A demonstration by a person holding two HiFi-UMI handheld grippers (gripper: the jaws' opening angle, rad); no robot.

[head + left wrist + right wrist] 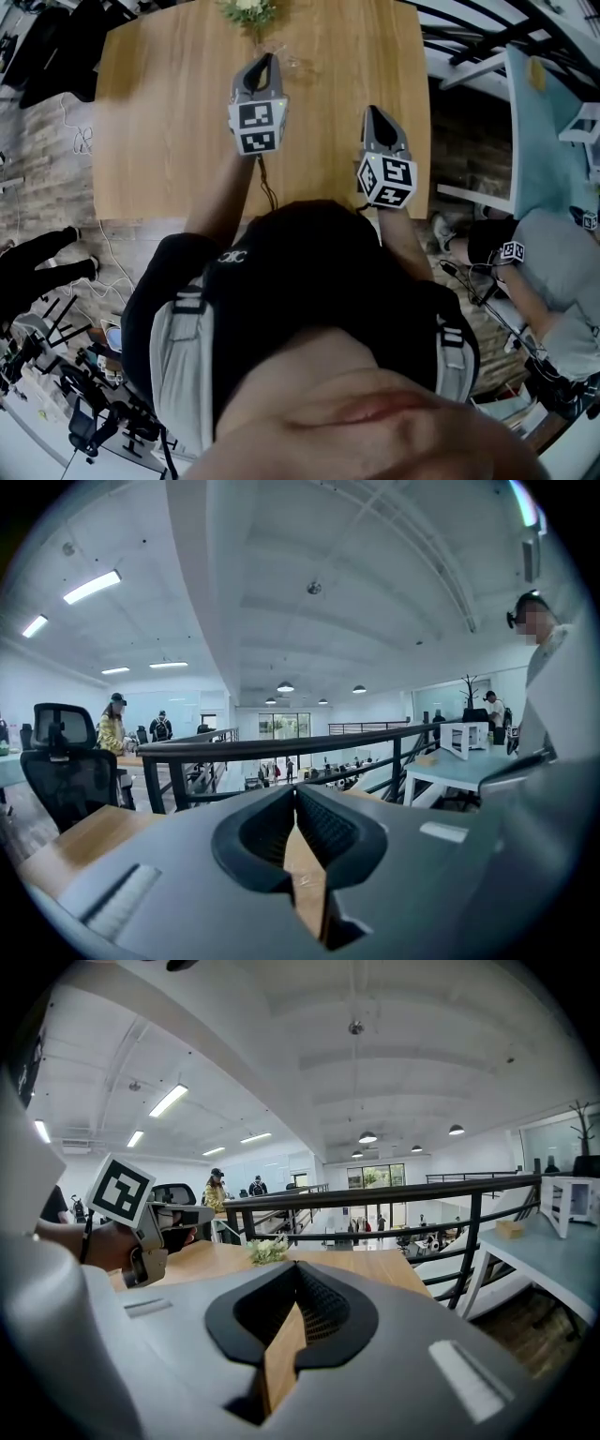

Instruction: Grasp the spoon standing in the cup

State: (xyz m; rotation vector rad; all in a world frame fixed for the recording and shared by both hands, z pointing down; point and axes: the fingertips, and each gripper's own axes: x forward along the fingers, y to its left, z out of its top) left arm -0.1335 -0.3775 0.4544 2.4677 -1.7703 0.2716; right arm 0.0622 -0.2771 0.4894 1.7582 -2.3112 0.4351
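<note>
No cup or spoon shows in any view. In the head view both grippers hover over a bare wooden table (169, 122). My left gripper (267, 58) is held farther out, near the table's far edge, and my right gripper (372, 111) is nearer and to the right. In the left gripper view the left gripper (296, 791) is shut, its ribbed pads meeting at the tip with nothing between them. The right gripper (296, 1267) is likewise shut and empty. The left gripper's marker cube (120, 1190) shows at the left of the right gripper view, raised above the tabletop.
A small bunch of pale flowers (248, 11) stands at the table's far edge, also seen as the flowers (267, 1251). A black railing (375, 1199) runs behind the table. An office chair (66, 761) stands left. A seated person (553, 272) is at the right.
</note>
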